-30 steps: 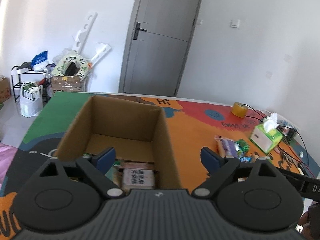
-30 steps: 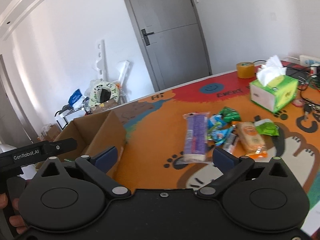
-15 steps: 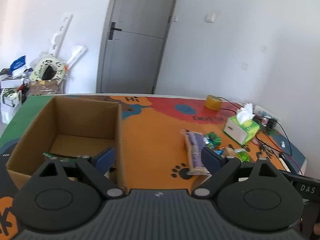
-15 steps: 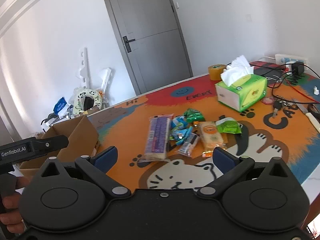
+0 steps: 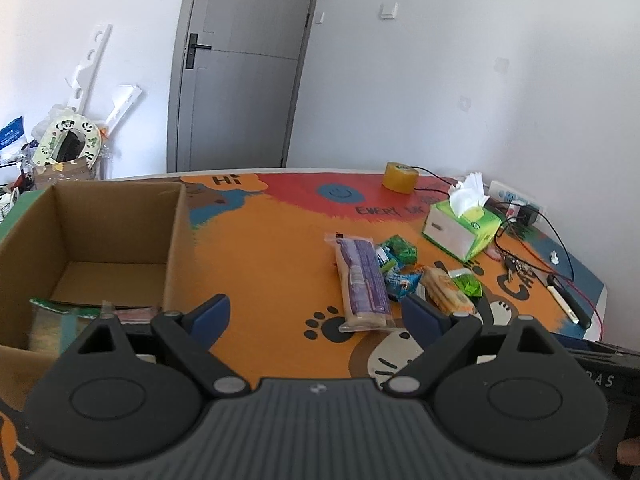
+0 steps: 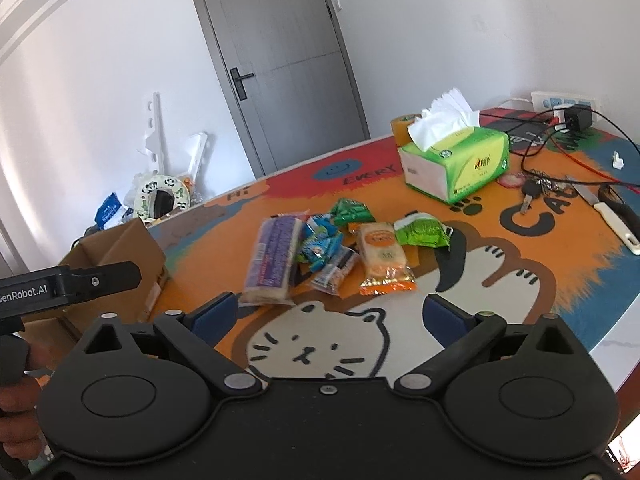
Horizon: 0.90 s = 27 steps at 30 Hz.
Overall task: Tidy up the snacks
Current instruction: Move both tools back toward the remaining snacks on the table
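Holding a few flat packets — the cardboard box (image 5: 100, 240), otherwise bare.

Left tool (image 5: 316, 314) wide apart, empty; right tool (image 6: 329, 316) apart, just narrowing, seemingly empty.

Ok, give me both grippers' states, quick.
Left gripper: open, holding nothing.
Right gripper: open, holding nothing; its jaws have just been closing a little, with nothing between them.
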Each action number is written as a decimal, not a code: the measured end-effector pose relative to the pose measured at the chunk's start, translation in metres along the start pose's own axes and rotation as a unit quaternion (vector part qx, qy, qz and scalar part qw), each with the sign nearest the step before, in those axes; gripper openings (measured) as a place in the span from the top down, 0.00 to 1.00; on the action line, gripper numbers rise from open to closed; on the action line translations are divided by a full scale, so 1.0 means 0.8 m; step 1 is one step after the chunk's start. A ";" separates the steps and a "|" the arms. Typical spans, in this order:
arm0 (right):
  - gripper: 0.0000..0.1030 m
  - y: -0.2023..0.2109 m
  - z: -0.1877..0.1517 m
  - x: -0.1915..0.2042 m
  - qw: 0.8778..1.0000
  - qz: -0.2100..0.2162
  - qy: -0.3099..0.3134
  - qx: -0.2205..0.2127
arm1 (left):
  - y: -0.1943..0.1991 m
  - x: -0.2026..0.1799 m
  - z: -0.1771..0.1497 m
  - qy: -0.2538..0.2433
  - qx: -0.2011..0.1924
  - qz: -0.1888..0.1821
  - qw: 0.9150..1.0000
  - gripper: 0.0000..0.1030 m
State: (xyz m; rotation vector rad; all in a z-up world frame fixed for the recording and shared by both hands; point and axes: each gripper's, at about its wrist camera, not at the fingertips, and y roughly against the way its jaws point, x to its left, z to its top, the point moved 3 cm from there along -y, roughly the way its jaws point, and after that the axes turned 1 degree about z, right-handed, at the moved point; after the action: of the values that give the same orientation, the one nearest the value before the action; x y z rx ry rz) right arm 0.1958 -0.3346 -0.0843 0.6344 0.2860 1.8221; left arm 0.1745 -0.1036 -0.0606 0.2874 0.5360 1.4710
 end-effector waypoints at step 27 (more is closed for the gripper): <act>0.37 -0.087 0.020 -0.055 0.999 -0.017 -0.027 0.026 | -0.093 -0.051 0.011 -0.025 0.018 0.004 1.000 0.14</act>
State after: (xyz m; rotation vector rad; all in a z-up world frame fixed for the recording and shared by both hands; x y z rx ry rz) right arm 0.2705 -0.3538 -0.1174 0.7089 0.3077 1.7662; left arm 0.2425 -0.1492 -0.0830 0.3538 0.5228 1.4586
